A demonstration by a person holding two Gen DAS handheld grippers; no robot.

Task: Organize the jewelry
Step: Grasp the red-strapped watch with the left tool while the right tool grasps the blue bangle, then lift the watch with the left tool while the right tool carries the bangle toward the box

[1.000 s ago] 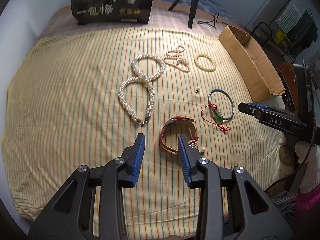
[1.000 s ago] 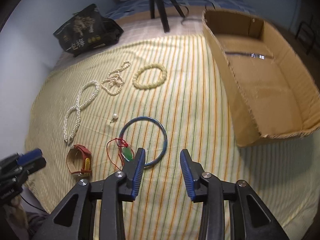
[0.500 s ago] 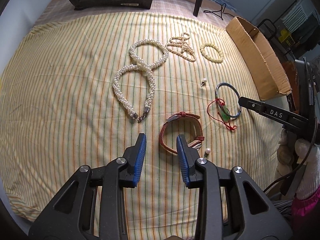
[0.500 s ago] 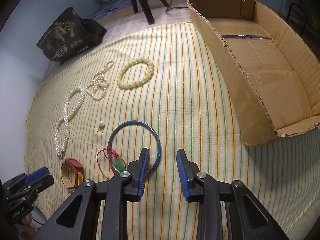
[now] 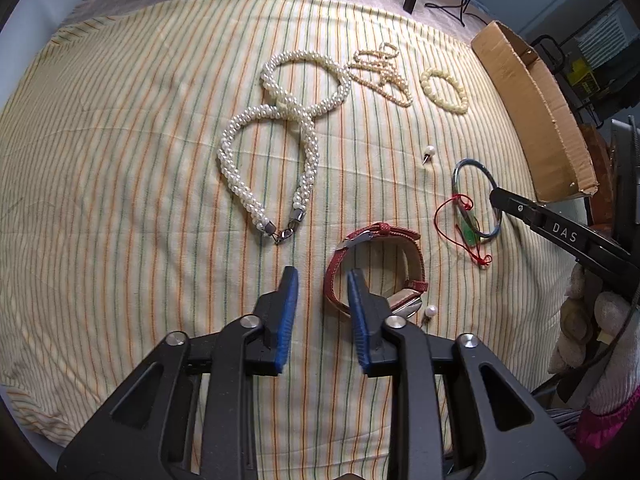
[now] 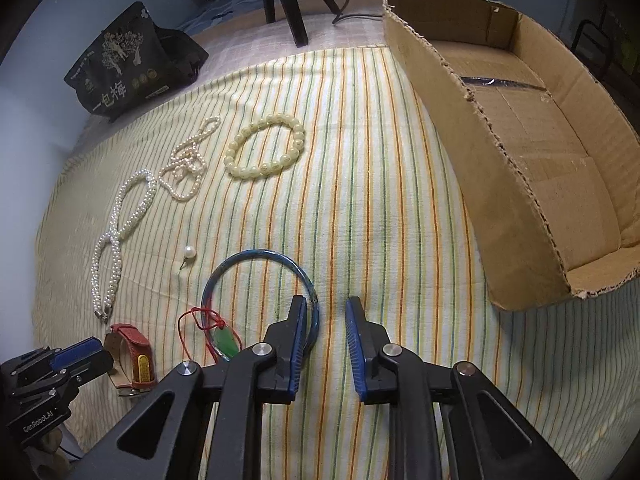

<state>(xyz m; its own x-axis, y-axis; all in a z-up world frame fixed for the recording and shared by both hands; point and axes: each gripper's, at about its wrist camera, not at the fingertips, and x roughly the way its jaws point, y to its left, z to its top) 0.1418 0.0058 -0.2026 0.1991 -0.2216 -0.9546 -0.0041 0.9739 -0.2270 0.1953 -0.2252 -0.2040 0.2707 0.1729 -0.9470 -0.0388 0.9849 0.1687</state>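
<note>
Jewelry lies on a striped cloth [image 5: 120, 160]. My left gripper [image 5: 322, 280] is open, its right finger over the near strap of a red watch [image 5: 380, 240]. A thick pearl necklace [image 5: 280, 120], a thin pearl strand [image 5: 380, 76], a cream bead bracelet [image 5: 444, 88], a pearl pin [image 5: 429, 151] and another pearl pin [image 5: 430, 312] lie beyond. My right gripper [image 6: 324, 312] is open, its left finger over the rim of a blue bangle [image 6: 256, 256], beside a green pendant on red cord [image 6: 224, 342]. A cardboard box [image 6: 460, 128] stands at the right.
A black printed bag [image 6: 128, 72] lies at the far edge of the cloth. Tripod legs [image 6: 280, 0] and a cable stand behind it. The box's inside holds a dark thin strip [image 6: 500, 82]. The cloth's near edge drops off below both grippers.
Both grippers have moved forward and lower toward the cloth. The left one has come over the red watch, the right one over the blue bangle. Both jaws have narrowed slightly.
</note>
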